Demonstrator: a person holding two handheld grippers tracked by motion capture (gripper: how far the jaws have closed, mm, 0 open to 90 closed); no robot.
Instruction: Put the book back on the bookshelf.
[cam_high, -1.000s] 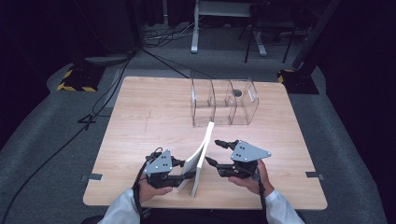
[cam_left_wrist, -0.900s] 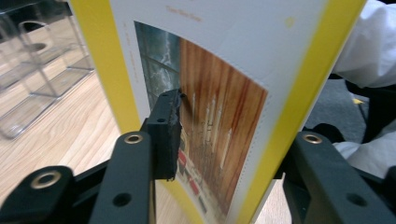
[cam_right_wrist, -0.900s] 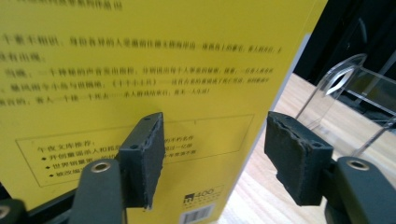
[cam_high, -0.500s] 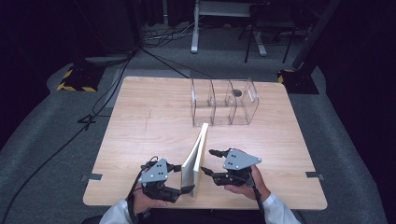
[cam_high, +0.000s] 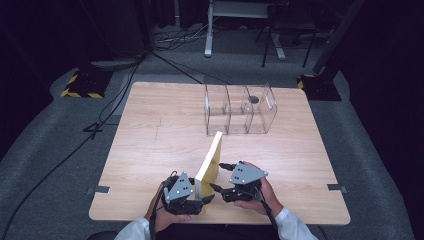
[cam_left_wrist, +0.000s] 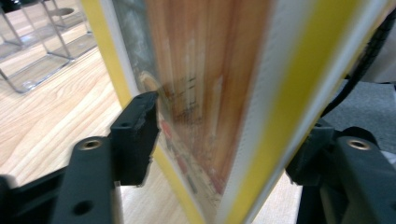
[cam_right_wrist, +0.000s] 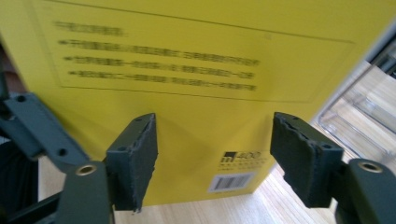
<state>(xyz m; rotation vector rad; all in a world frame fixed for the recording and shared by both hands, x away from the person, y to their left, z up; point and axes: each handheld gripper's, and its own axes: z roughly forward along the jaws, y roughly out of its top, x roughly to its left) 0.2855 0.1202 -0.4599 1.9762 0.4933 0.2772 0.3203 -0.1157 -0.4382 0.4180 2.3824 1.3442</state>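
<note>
**A yellow book stands on its edge between two grippers**

The wooden table (cam_high: 150, 130) carries all the things. At its far side stands a clear organizer (cam_high: 240, 110) with three compartments, and a small dark round thing lies behind its right part. It is well apart from the book.

The yellow book (cam_high: 211, 159) stands on its edge near the front of the table, leaning a little, with its long side pointing toward the organizer. Its back cover, with blurred lines of text and a barcode, faces the right gripper.

The left gripper (cam_high: 197, 200) is at the near end of the book. The book is between its jaws: one pad is at the front cover, the other at the spine side. The jaws have just been closing, but I cannot tell if both pads press.

The right gripper (cam_high: 216, 176) is just beside the back cover. Its jaws are spread apart with nothing between them; they have just been opening.
</note>
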